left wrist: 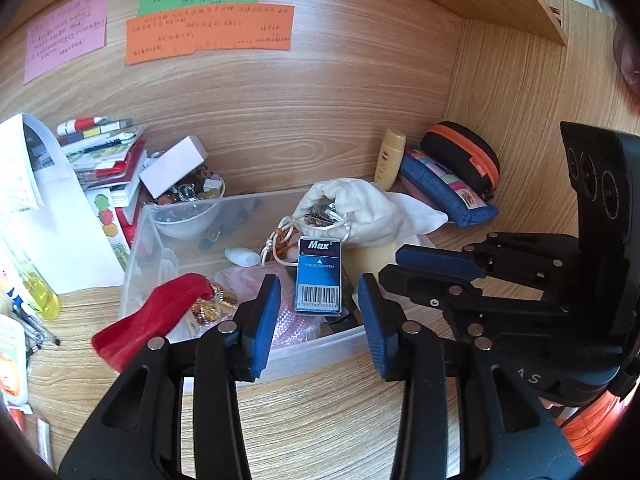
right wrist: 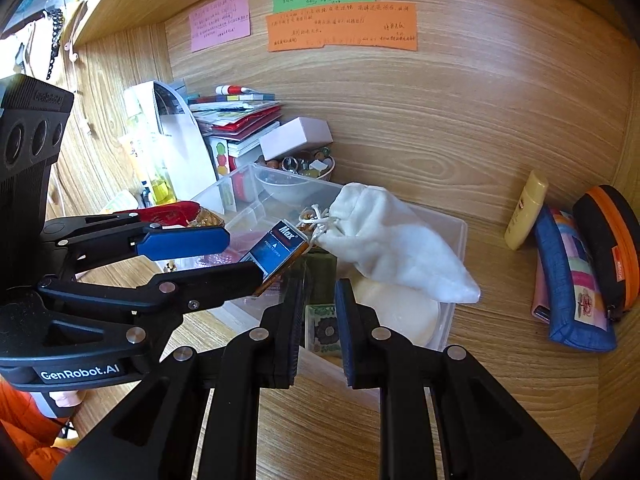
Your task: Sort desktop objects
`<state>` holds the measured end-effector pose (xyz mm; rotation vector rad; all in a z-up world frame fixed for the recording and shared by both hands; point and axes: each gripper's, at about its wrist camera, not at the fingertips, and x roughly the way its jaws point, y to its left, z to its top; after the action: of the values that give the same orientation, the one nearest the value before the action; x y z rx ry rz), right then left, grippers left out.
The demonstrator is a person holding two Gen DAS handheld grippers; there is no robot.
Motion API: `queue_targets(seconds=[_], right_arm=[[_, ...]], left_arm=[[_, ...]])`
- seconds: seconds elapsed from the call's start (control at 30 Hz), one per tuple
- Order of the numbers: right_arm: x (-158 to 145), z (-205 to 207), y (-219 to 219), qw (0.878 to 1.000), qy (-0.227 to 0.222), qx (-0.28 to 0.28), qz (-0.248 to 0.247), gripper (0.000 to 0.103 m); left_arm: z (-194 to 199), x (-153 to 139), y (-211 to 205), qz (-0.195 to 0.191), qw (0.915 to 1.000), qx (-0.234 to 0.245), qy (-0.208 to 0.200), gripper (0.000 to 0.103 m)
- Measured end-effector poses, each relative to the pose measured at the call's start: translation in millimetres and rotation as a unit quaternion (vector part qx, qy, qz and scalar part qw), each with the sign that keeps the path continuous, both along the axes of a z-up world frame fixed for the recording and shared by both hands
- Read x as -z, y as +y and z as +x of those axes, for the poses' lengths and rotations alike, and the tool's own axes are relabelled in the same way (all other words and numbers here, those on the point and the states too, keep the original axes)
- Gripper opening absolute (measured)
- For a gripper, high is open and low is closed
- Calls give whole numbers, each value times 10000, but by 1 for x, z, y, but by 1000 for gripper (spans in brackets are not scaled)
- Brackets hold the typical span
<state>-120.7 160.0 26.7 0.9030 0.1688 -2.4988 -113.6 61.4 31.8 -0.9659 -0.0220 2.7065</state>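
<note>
A clear plastic bin [left wrist: 320,342] [right wrist: 454,272] sits on the wooden desk. In it lie a blue "Max" box [left wrist: 319,276] [right wrist: 276,254], a white drawstring pouch [left wrist: 352,210] [right wrist: 392,240], a red velvet pouch [left wrist: 152,316] draped over its left rim, and a green patterned tile [right wrist: 322,330]. My left gripper [left wrist: 320,320] [right wrist: 240,254] is open, its blue pads either side of the Max box, just in front of it. My right gripper [right wrist: 318,320] [left wrist: 400,268] is open and empty over the bin's near edge.
A bowl of beads [left wrist: 192,200] and a white box [left wrist: 174,166] stand behind the bin, beside a stack of books [left wrist: 104,148]. A yellow bottle [right wrist: 526,210], a blue pencil case [right wrist: 572,276] and a black-orange case [right wrist: 608,240] lie at right. Sticky notes hang on the back wall.
</note>
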Motion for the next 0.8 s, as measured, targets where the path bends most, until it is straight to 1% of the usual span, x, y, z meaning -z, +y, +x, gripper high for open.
queue_targets(seconds=[0.03, 0.1, 0.13, 0.17, 0.2, 0.27, 0.43, 0.47, 0.5, 0.6, 0.63, 0.67, 0.7, 0.8], right_arm=[[-1, 1, 0, 10000, 9, 9, 12, 17], [-2, 4, 2, 10000, 30, 53, 35, 24], [-3, 6, 2, 9999, 55, 80, 43, 30], [-5, 8, 3, 9999, 84, 117, 58, 37], [-5, 9, 4, 9998, 112, 156, 75, 41], [-8, 13, 5, 9996, 179, 212, 90, 50], [-12, 24, 9, 9989, 282, 354, 152, 61], [-13, 26, 10, 9987, 302, 383, 160, 63], [-13, 28, 10, 9985, 314, 405, 168, 64], [-14, 33, 11, 9982, 322, 464, 217, 69], [-14, 34, 11, 9977, 333, 525, 252, 78], [-14, 36, 12, 9972, 367, 592, 271, 85], [-15, 38, 13, 9968, 396, 637, 279, 85], [-15, 41, 15, 9967, 353, 679, 265, 86]], left_arm=[[2, -1, -1, -6, 10000, -15, 20, 41], [6, -3, -3, -13, 10000, -34, 66, 46], [8, -5, -3, -34, 9999, -60, 98, 48], [11, -6, -4, -66, 9998, -94, 139, 52], [13, -7, -5, -83, 9997, -114, 174, 56], [17, -8, -7, -87, 9996, -136, 210, 57], [25, -9, -12, -113, 9995, -195, 210, 58], [27, -9, -13, -117, 9995, -207, 207, 60], [29, -9, -14, -120, 9995, -224, 206, 68], [36, -9, -18, -79, 9995, -248, 198, 78], [37, -9, -19, -102, 9994, -290, 185, 81], [39, -8, -20, -136, 9991, -347, 177, 87], [41, -8, -21, -149, 9990, -387, 193, 91], [46, -7, -23, -149, 9989, -398, 180, 92]])
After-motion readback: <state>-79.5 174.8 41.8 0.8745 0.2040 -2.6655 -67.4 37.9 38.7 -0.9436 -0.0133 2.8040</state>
